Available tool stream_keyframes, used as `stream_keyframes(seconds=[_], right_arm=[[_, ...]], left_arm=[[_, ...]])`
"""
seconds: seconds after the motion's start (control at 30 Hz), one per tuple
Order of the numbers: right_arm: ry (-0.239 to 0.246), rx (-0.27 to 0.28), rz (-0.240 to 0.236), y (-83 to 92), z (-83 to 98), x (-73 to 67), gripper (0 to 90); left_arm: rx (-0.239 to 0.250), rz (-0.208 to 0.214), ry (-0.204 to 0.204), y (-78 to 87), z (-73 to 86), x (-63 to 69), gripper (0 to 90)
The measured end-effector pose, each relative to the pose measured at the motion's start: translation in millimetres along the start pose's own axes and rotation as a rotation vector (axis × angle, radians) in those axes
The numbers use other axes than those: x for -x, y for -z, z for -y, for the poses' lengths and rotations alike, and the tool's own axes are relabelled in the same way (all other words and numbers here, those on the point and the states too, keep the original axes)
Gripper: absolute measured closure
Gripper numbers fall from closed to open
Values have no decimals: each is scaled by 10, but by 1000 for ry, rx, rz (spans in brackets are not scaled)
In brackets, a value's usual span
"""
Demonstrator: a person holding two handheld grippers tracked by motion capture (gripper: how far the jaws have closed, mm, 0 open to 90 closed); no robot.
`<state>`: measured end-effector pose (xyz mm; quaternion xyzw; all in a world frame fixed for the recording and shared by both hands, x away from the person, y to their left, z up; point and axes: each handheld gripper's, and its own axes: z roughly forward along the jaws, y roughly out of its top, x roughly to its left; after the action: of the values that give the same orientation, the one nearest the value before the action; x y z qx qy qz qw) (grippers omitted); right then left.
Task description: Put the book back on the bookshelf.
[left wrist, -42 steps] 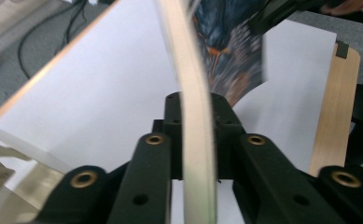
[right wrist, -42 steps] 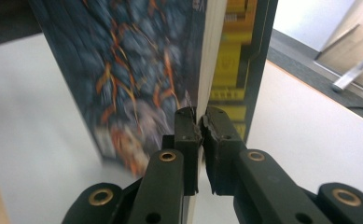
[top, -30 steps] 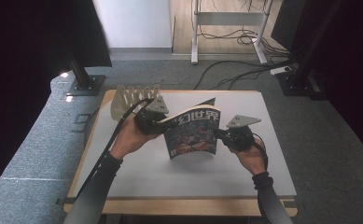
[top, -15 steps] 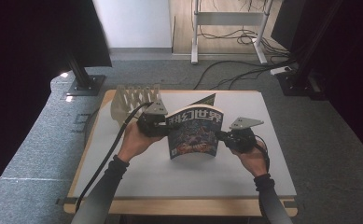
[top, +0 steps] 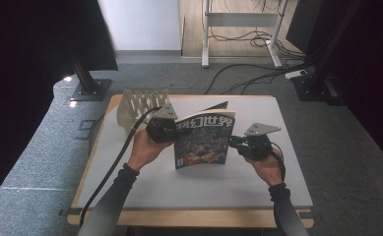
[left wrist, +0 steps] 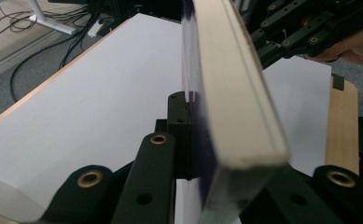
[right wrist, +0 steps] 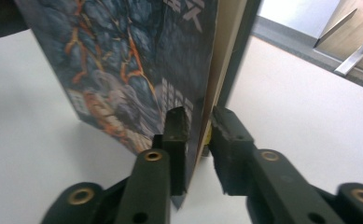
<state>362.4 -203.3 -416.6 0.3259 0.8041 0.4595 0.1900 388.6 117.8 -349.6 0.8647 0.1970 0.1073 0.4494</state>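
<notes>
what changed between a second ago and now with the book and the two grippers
Little moved: the magazine stands a bit more upright. The left gripper has just been closing and clamps its edge; the right gripper has just been opening slightly, the cover between its jaws. The white rack and table stayed put.

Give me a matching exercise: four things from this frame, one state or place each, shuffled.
1. magazine
2. left gripper
3. rack
4. right gripper

a. jaws astride the front cover's edge, just been opening
b. pale, at the table's far left corner
c. held upright on the table
d. clamped on the thick page block

Pairs: 1-c, 2-d, 3-b, 4-a
</notes>
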Motion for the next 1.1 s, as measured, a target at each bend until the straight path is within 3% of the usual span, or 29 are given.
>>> stream_keyframes(seconds=[0.27,0.5,0.6,0.8,0.9,1.1], right_arm=[[4,1,14,-8,109,18,445],[-1,-51,33,-160,300,11,310],[-26,-62,38,-235,390,-2,229],[-55,-108,55,-373,577,-16,131],[-71,-133,70,-438,663,-31,127],[-75,-163,109,-532,821,-40,76]], left_arm=[[-8,-32,23,213,43,-27,827],[-16,-59,37,425,104,-36,827],[-19,-74,47,524,136,-52,827],[-8,-114,64,734,229,-96,827],[-2,-135,75,831,274,-123,827],[15,-164,123,1041,382,-198,827]])
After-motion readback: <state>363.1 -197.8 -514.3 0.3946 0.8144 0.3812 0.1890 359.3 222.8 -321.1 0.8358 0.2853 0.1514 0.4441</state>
